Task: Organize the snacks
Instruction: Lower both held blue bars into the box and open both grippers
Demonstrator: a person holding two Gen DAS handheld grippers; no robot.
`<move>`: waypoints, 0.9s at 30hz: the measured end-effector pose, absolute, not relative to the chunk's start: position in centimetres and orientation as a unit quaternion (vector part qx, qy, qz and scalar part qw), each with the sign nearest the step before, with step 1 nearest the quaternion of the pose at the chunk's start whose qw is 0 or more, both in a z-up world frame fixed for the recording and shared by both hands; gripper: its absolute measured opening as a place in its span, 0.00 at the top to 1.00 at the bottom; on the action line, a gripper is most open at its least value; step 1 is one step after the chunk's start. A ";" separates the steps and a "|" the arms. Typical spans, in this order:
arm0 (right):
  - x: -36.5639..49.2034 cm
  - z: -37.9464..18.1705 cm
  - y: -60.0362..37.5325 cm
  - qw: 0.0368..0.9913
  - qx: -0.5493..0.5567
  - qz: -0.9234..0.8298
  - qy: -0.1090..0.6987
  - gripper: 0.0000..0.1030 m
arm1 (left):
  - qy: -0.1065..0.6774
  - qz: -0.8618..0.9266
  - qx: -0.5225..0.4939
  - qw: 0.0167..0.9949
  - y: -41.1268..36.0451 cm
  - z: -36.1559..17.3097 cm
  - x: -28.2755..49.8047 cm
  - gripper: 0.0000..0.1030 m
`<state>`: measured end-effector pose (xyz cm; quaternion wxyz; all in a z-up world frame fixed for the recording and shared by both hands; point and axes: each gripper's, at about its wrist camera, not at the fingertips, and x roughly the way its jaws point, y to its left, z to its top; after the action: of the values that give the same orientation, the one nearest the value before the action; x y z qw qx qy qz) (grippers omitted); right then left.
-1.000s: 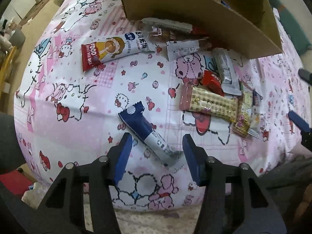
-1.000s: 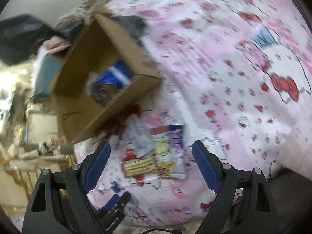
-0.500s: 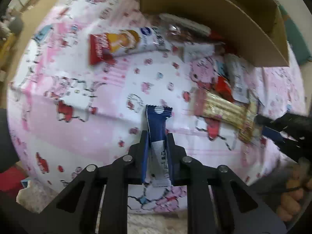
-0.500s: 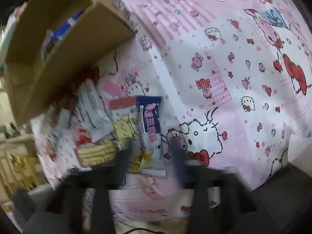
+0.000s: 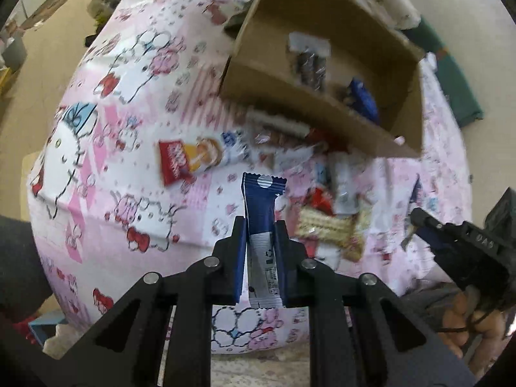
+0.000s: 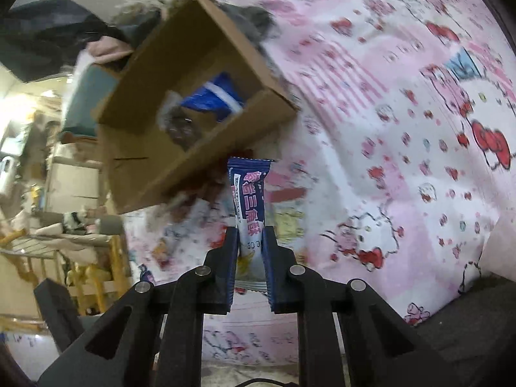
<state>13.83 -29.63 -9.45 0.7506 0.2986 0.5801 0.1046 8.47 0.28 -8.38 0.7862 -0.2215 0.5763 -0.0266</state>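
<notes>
My left gripper (image 5: 260, 225) is shut on a dark blue and silver snack bar (image 5: 262, 213), which stands up between the pads above the bed. My right gripper (image 6: 251, 235) is shut on a white and blue snack packet with pink characters (image 6: 249, 200), also lifted. An open cardboard box (image 5: 325, 109) (image 6: 206, 148) lies beyond both, holding a blue packet (image 5: 364, 100) and a clear bag of dark snacks (image 5: 309, 64). In front of the box lies a pile of snacks: a red and white packet (image 5: 196, 158) and a wafer pack (image 5: 329, 225). The right gripper shows at the left wrist view's right edge (image 5: 416, 229).
The pink cartoon-print bedsheet (image 5: 122, 129) covers the bed, which drops off at the near edge to the floor. A dark green item (image 5: 458, 90) lies behind the box. Wooden furniture and clutter (image 6: 64, 225) stand to the left in the right wrist view. A hand (image 5: 467, 319) grips the right tool.
Both grippers closed from open: the left onto the blue and silver bar, the right onto the white and blue packet. Each snack has been lifted off the sheet, and the left view rose toward the box.
</notes>
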 end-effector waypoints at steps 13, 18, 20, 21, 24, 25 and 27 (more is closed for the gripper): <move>15.7 -3.6 -29.2 0.791 0.323 0.200 0.480 0.84 | 0.501 -0.046 -0.118 0.856 1.5 -0.7 13.6 0.87; 17.8 -2.7 -29.1 0.800 0.314 0.207 0.467 0.84 | 0.470 -0.061 -0.090 0.876 1.5 1.4 16.1 0.87; 18.8 -2.8 -28.9 0.802 0.308 0.210 0.467 0.84 | 0.464 -0.060 -0.080 0.880 1.1 1.6 16.9 0.87; 19.3 -2.8 -28.9 0.803 0.305 0.209 0.467 0.84 | 0.463 -0.059 -0.074 0.882 0.9 1.7 17.5 0.87; 20.9 -2.9 -28.6 0.809 0.290 0.205 0.469 0.84 | 0.460 -0.062 -0.053 0.884 0.0 1.5 19.4 0.86; 21.4 -3.1 -28.6 0.809 0.287 0.204 0.471 0.84 | 0.458 -0.063 -0.047 0.886 -0.4 1.5 19.8 0.86; 22.1 -3.4 -28.6 0.810 0.281 0.201 0.473 0.84 | 0.455 -0.063 -0.042 0.887 -0.8 1.3 20.5 0.86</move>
<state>22.12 -28.55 -3.38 0.8102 0.2813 0.4735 0.2006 20.47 -0.80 1.34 0.8870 -0.0416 0.4554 -0.0633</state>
